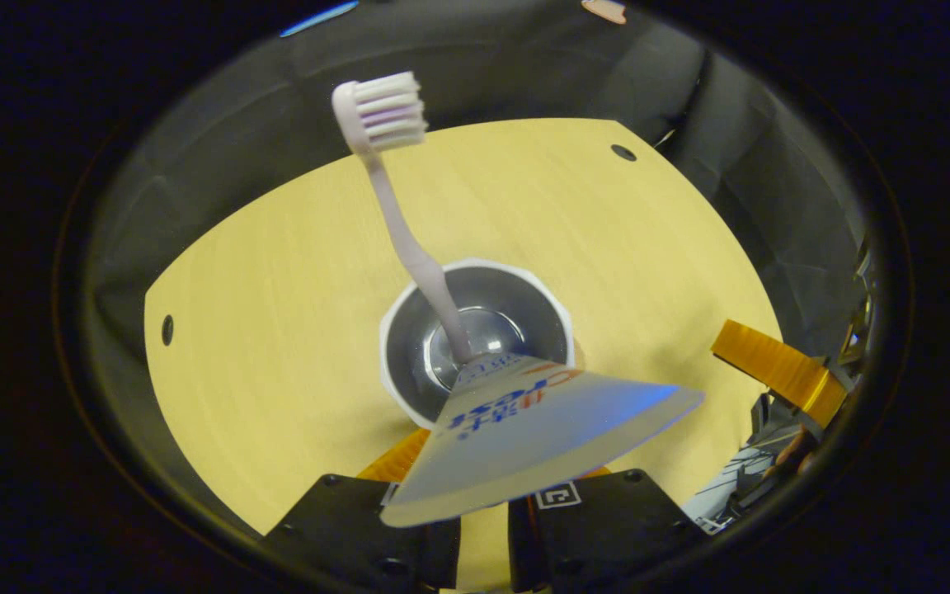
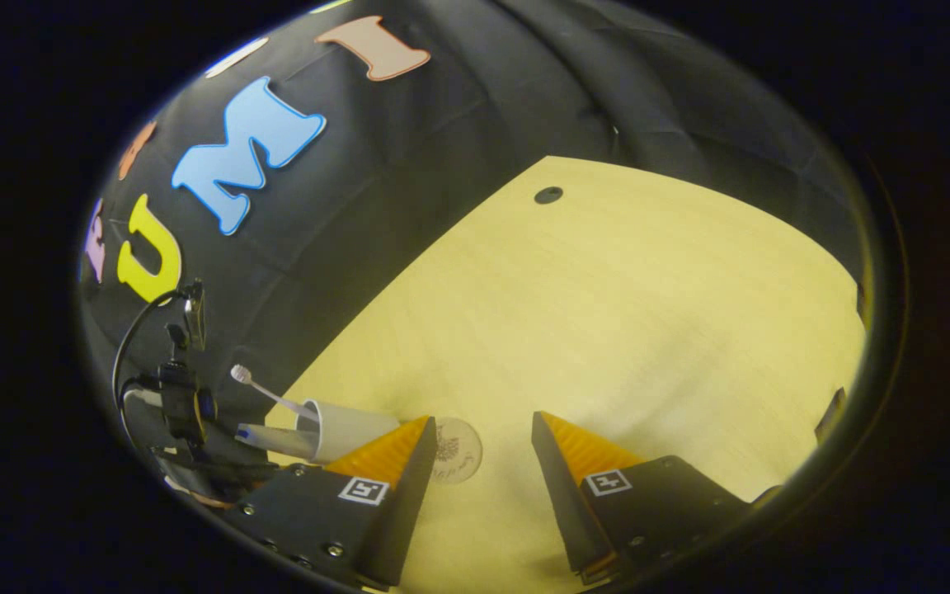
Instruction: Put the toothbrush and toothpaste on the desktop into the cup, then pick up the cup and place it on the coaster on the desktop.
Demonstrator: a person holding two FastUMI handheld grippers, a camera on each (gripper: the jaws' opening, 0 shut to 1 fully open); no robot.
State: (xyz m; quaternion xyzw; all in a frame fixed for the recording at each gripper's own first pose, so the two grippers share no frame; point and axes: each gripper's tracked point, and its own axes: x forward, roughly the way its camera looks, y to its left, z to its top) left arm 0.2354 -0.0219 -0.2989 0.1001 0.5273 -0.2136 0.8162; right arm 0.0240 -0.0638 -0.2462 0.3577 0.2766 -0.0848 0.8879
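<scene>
Cup (image 1: 475, 338): white, faceted rim, glossy dark inside; stands on the pale wood-grain desktop (image 1: 277, 330) just ahead of the left gripper (image 1: 483, 528).
Contents: toothbrush (image 1: 409, 239) leaning, bristles up; toothpaste (image 1: 524, 429) tube, flat crimped tail fanning toward the fingers.
Left fingers: apart, tube tail above them; grip on it cannot be told.
Right gripper (image 2: 483, 462): fingers spread wide, holding nothing.
Coaster (image 2: 456, 450): round, patterned disc, flat between the right fingertips.

Dim booth, warm light on the desktop (image 2: 607, 313), heavy fisheye bending at the edges.
Toothpaste (image 1: 524, 429) up close reads soft, bluish glare on its end; cup (image 1: 475, 338) bottom glints.
</scene>
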